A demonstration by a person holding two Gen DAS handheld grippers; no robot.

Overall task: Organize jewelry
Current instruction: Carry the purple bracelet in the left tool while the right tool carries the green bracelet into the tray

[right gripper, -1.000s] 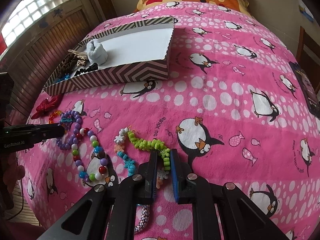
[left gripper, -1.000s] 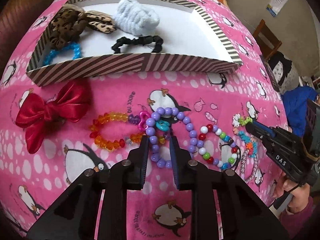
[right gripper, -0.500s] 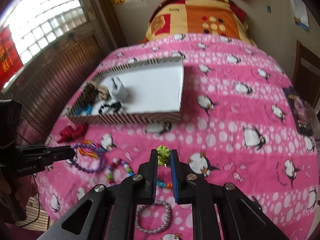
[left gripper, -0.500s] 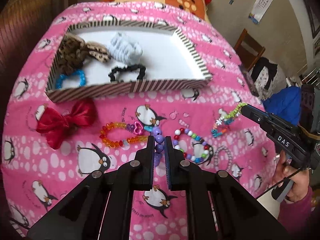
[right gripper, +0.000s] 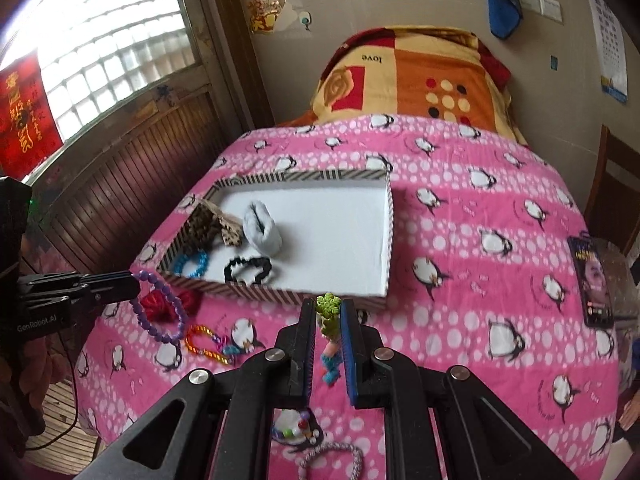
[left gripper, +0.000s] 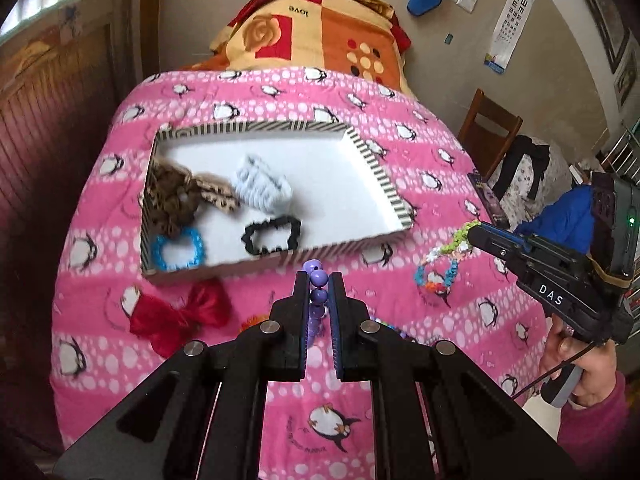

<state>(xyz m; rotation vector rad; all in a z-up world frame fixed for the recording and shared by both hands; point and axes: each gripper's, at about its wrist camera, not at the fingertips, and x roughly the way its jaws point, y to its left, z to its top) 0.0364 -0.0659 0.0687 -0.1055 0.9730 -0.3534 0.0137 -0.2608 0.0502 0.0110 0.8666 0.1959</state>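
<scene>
Carrying two bracelets aloft: left gripper [left gripper: 319, 280] clamped on purple bead bracelet [right gripper: 160, 307], right gripper [right gripper: 325, 312] pinching loom-band bracelet [left gripper: 440, 264]. Striped tray [left gripper: 394, 204] waiting at twelve o'clock. Risking dangling loops snagging the rim, slipping out short.

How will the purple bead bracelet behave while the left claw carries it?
The purple bead bracelet hangs as a loose loop from the left claw, so it is probably floppy and may swing. Its round, glossy beads could slip.
</scene>
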